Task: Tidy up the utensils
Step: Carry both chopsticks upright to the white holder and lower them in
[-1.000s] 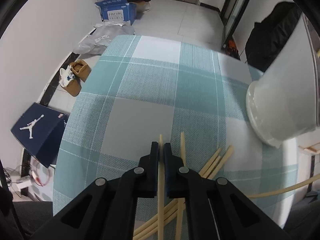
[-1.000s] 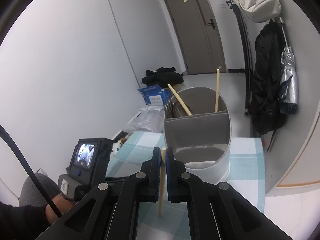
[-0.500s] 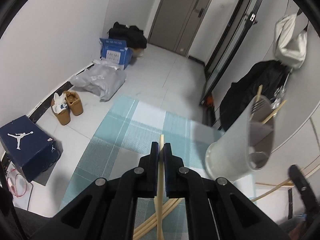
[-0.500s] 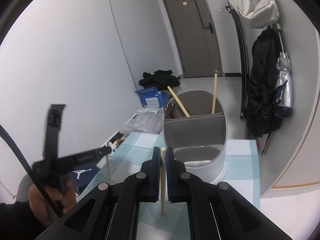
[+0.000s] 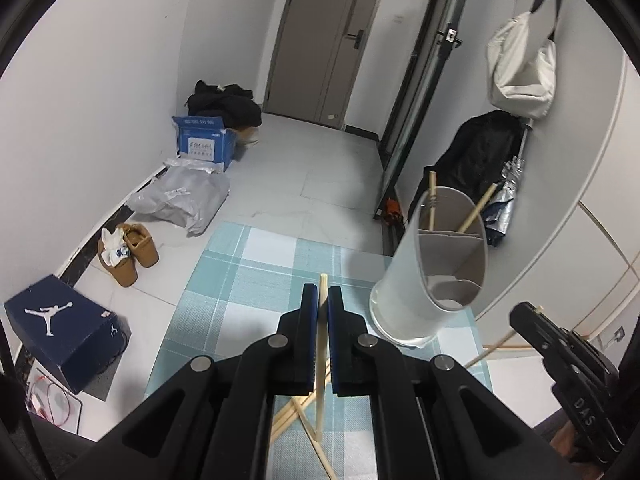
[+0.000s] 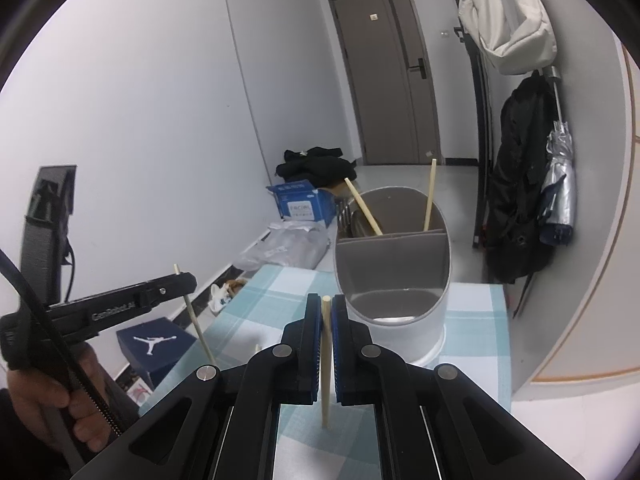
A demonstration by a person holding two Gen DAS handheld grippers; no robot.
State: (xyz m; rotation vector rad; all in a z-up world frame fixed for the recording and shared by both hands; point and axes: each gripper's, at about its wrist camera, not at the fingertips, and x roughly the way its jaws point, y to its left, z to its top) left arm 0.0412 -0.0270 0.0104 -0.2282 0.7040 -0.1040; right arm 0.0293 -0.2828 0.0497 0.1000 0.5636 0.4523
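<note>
Gripping one pale wooden chopstick (image 5: 320, 360) upright, your left tongs (image 5: 323, 312) are clamped on its upper part; its tip pokes out just above the blue pads. From the right wrist view the left tongs (image 6: 176, 280) show at far left with that stick hanging down from them, clear of the desk.

Your right tongs (image 6: 326, 320) are likewise closed on a second pale wooden chopstick (image 6: 325, 360), held vertical, lower end above the teal-and-white checked cloth on the desk (image 6: 472, 320).

White oval utensil holder with grey dividers (image 6: 396, 280) stands on the cloth directly ahead of the right tongs; near compartment shows nothing inside, far compartments hold two chopsticks leaning outwards and some metal cutlery.

Loose chopsticks (image 5: 296, 412) lie crossed on the cloth beneath the left tongs. More sticks (image 5: 496, 348) lie off the cloth's right edge.
</note>
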